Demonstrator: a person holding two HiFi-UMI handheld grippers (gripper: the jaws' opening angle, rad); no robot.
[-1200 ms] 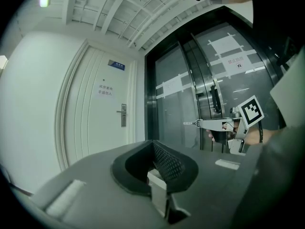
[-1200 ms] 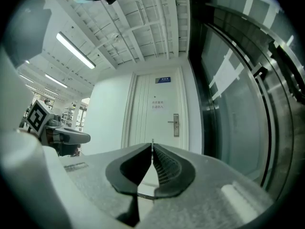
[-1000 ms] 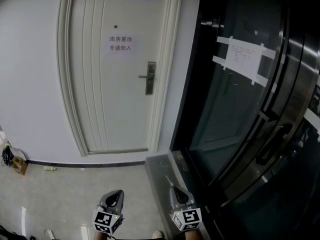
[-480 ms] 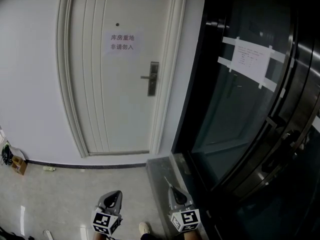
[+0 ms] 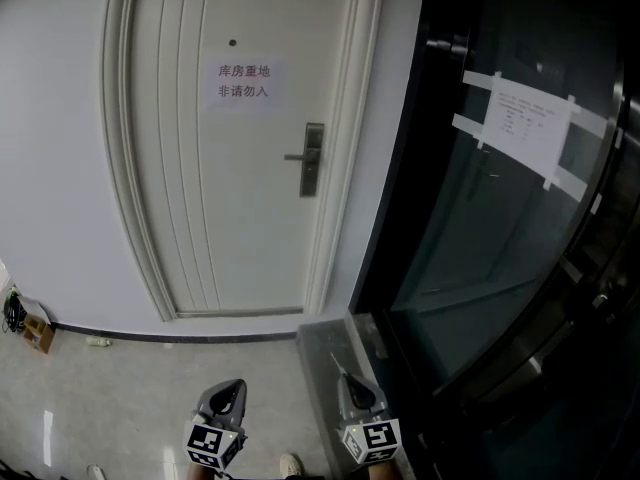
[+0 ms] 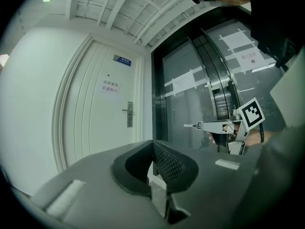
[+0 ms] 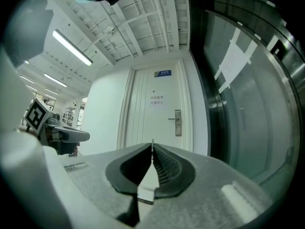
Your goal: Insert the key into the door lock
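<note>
we grip thin silver key point(image 6: 191, 125) in clenched right gripper point(image 7: 152, 149) | left gripper point(image 6: 153, 147) pinched empty | silver door lock point(image 5: 313, 160) far | key may twist, miss it

A paper sheet point(image 5: 528, 126) taped to dark glass point(image 5: 450, 248).

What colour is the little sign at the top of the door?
The sign is blue; clearest in the right gripper view.

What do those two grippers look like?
The left gripper and right gripper are grey and taper to a narrow tip. Their inner pads are black with a mesh texture. Each carries a white cube with black square markers.
</note>
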